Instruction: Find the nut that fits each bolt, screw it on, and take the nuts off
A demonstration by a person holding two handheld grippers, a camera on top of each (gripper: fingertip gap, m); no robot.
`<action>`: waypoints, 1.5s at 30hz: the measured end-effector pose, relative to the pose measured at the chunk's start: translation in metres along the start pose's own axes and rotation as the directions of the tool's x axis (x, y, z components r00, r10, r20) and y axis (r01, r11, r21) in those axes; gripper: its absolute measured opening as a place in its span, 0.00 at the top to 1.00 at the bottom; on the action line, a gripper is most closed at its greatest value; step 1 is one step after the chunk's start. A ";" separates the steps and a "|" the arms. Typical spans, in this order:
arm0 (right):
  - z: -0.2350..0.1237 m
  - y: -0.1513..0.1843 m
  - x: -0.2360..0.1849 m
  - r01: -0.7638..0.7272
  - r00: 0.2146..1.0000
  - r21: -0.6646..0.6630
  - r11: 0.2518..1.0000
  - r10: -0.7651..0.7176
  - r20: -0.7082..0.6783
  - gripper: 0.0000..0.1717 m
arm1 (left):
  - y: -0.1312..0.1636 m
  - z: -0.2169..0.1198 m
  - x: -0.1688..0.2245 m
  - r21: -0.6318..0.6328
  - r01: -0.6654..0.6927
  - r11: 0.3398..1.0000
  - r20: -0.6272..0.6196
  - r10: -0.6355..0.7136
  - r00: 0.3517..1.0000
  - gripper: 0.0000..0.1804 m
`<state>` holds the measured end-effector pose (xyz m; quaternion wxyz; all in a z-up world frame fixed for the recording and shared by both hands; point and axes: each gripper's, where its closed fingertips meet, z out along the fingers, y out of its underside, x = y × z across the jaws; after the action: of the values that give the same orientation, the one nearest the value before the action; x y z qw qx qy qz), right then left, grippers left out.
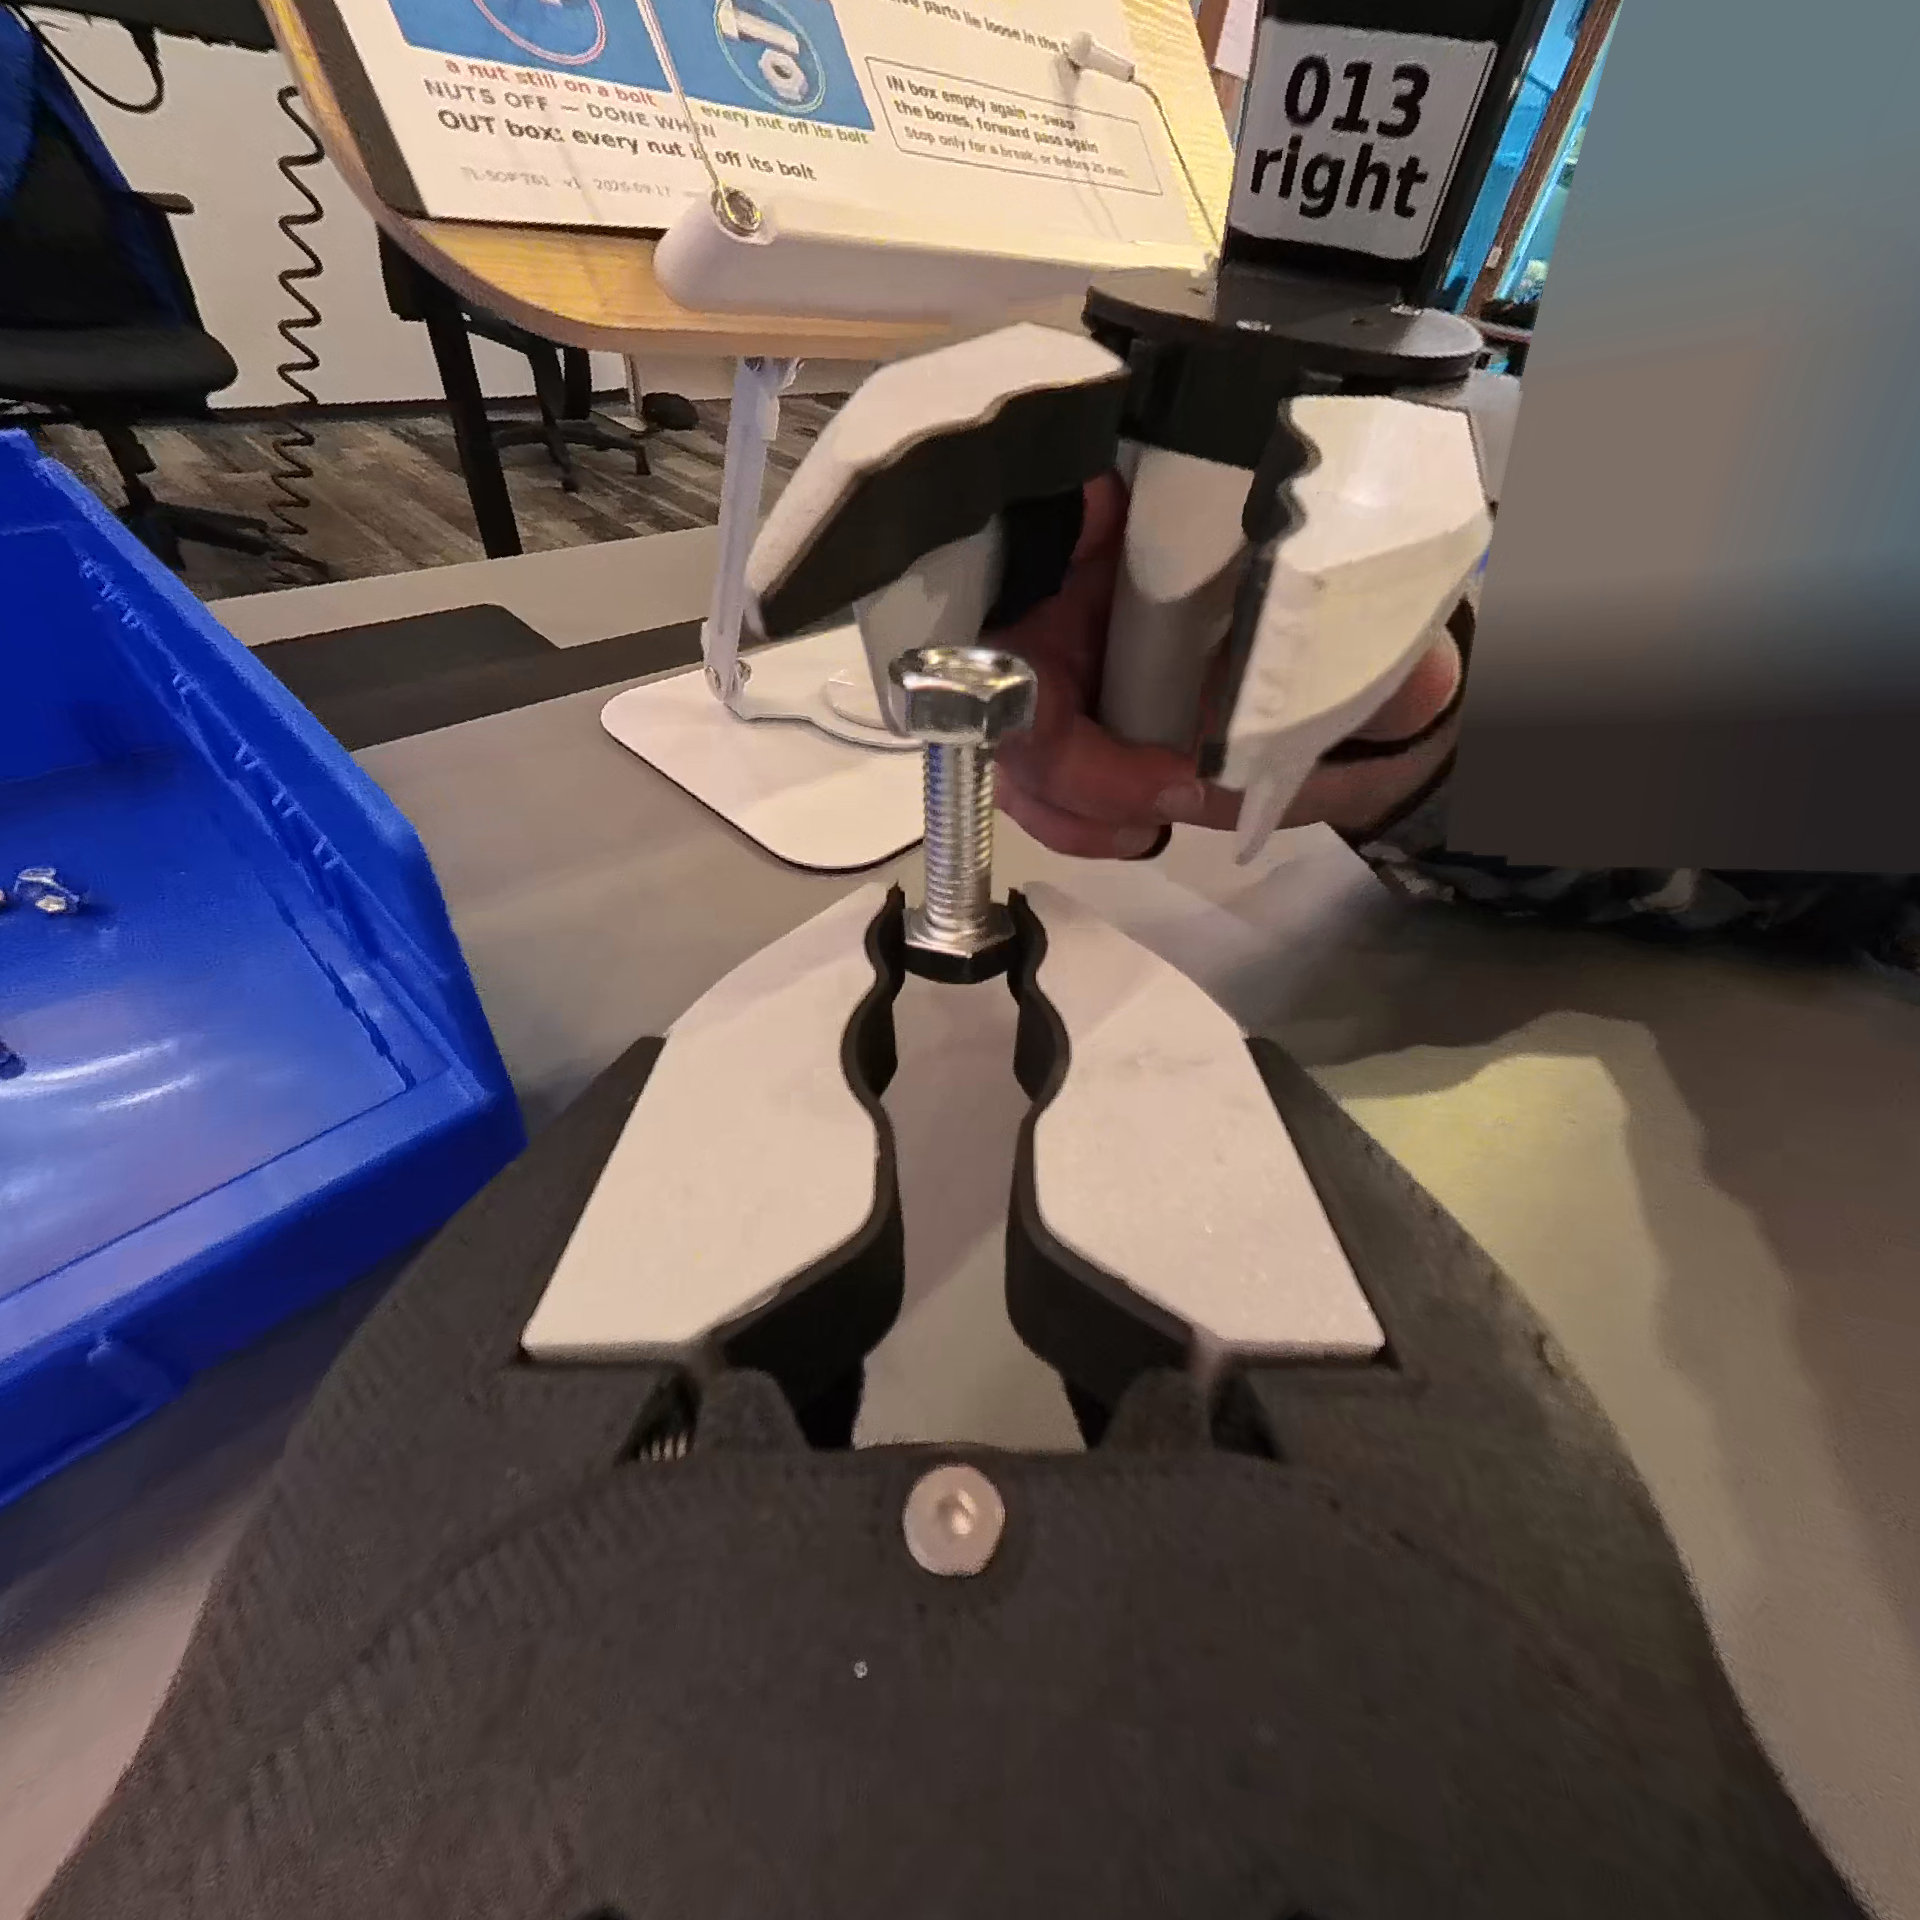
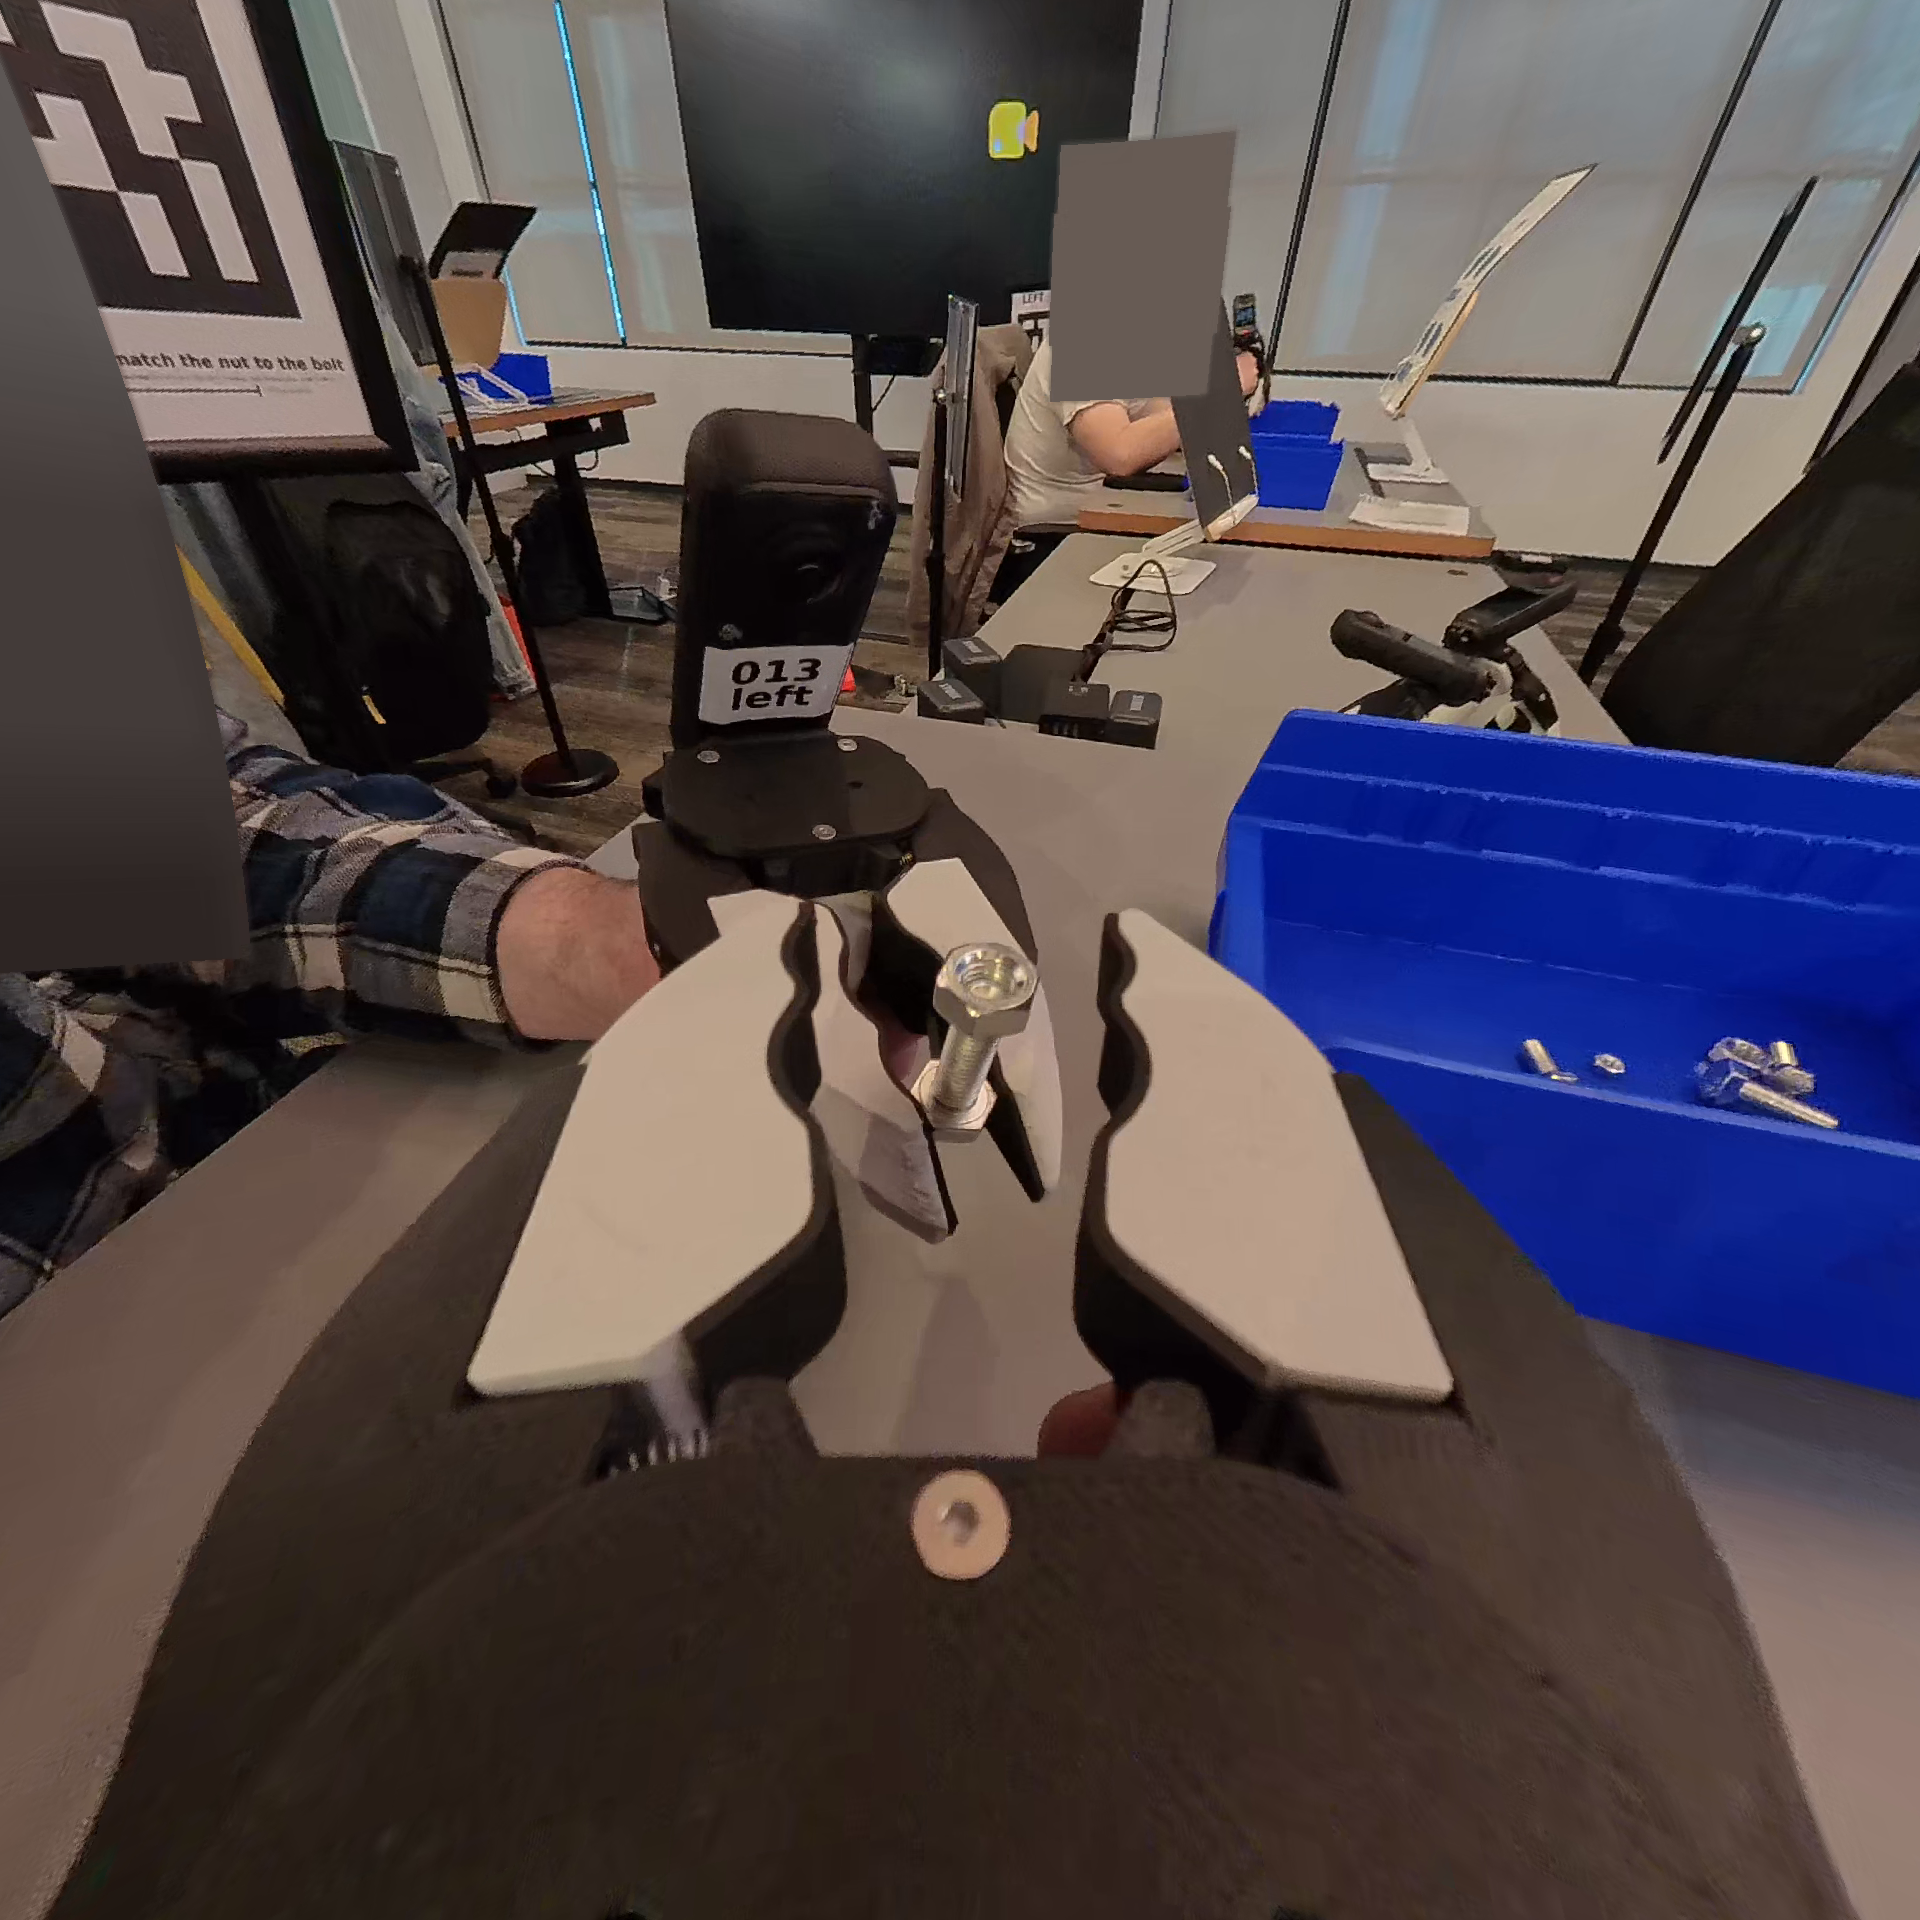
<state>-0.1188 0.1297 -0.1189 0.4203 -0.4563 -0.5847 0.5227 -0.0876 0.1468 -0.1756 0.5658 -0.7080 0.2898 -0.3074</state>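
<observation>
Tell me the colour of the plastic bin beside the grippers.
Bright blue: the plastic bin, clearest in the right wrist view, with loose metal parts inside.

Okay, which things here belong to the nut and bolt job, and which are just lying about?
Job:
bolt
nut, clamped by left gripper
right gripper, open
blue bin
loose hardware

Lying about:
instruction sheet stand
black battery packs
</observation>
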 end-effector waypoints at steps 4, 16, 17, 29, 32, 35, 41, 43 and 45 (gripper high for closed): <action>-0.001 0.001 -0.002 0.033 0.999 -0.008 0.999 -0.033 0.001 0.78 | 0.000 0.001 0.003 -0.008 -0.032 0.999 -0.001 0.032 0.999 0.90; 0.001 0.004 -0.005 0.036 0.999 -0.017 0.999 -0.036 0.012 0.86 | 0.000 0.003 0.008 -0.011 -0.057 0.998 -0.012 0.057 0.998 0.90; 0.001 0.004 -0.004 0.037 0.999 -0.018 0.999 -0.037 0.009 0.87 | 0.000 0.003 0.008 -0.012 -0.062 0.998 -0.012 0.062 0.998 0.90; -0.002 0.003 -0.015 0.032 0.994 -0.003 0.999 -0.032 0.102 0.89 | 0.000 0.003 0.024 -0.008 -0.029 1.000 -0.131 0.028 0.991 0.90; -0.004 -0.001 -0.022 0.025 0.987 0.016 1.000 -0.027 0.156 0.89 | -0.002 0.001 0.031 0.004 -0.029 1.000 -0.187 0.029 0.982 0.90; -0.005 -0.002 -0.024 -0.002 0.984 0.034 0.999 -0.004 0.179 0.89 | -0.003 0.001 0.031 0.008 -0.054 0.998 -0.166 0.055 0.985 0.90; -0.003 0.000 -0.011 -0.012 0.996 0.041 0.999 0.008 0.093 0.89 | -0.002 0.001 0.012 -0.017 -0.140 0.990 0.001 0.140 0.990 0.90; -0.002 0.001 -0.008 -0.009 0.998 0.044 0.999 0.006 0.063 0.89 | -0.002 0.001 0.008 -0.026 -0.156 0.987 0.044 0.157 0.987 0.90; -0.001 0.001 -0.004 -0.021 0.999 0.056 0.998 0.019 0.027 0.89 | -0.002 0.001 0.005 -0.027 -0.151 0.988 0.067 0.152 0.986 0.90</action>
<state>-0.1165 0.1266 -0.1202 0.4201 -0.4433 -0.5706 0.5491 -0.0840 0.1440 -0.1732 0.5894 -0.7003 0.3266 -0.2356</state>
